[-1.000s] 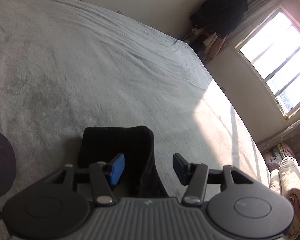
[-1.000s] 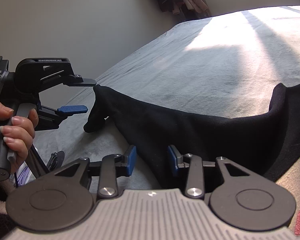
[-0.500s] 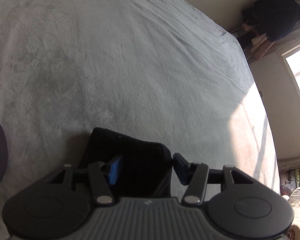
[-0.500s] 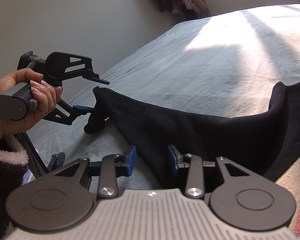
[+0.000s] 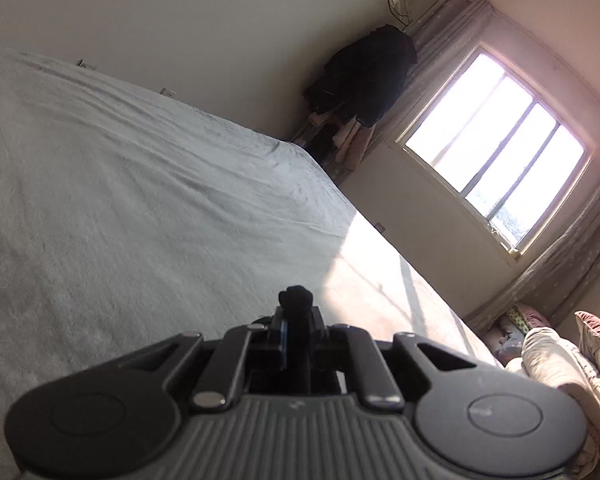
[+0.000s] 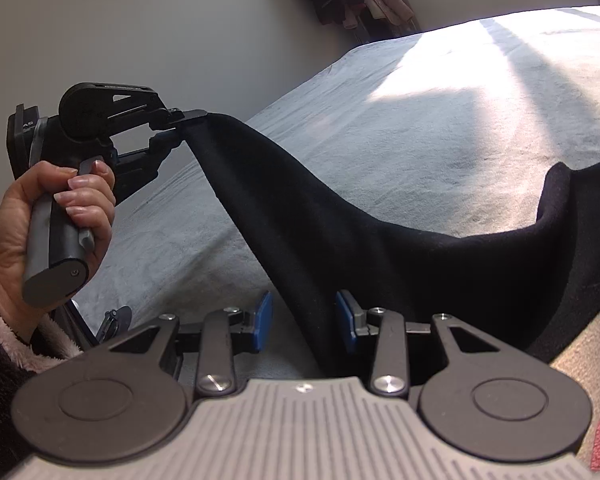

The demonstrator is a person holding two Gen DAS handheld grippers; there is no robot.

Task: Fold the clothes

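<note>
A black garment (image 6: 340, 232) lies across the grey bed (image 6: 420, 120), with one narrow end lifted off the cover. My left gripper (image 6: 182, 128), held by a hand (image 6: 56, 204), is shut on that raised end. In the left wrist view only a small black tuft of the garment (image 5: 296, 296) shows above the left gripper (image 5: 298, 322), whose jaws are pressed together on it. My right gripper (image 6: 304, 320) stands open low over the bed, and the stretched black cloth runs down between its blue pads (image 6: 262, 322) without being pinched.
The grey bed cover (image 5: 140, 200) stretches far ahead, sunlit on the window (image 5: 496, 160) side. Dark clothes hang (image 5: 364, 80) in the corner by the curtain. Folded bedding (image 5: 560, 364) is piled beyond the bed's right edge.
My left gripper has shut on the garment's end and lifted it off the bed, pulling the cloth taut. The right gripper has stayed open in place.
</note>
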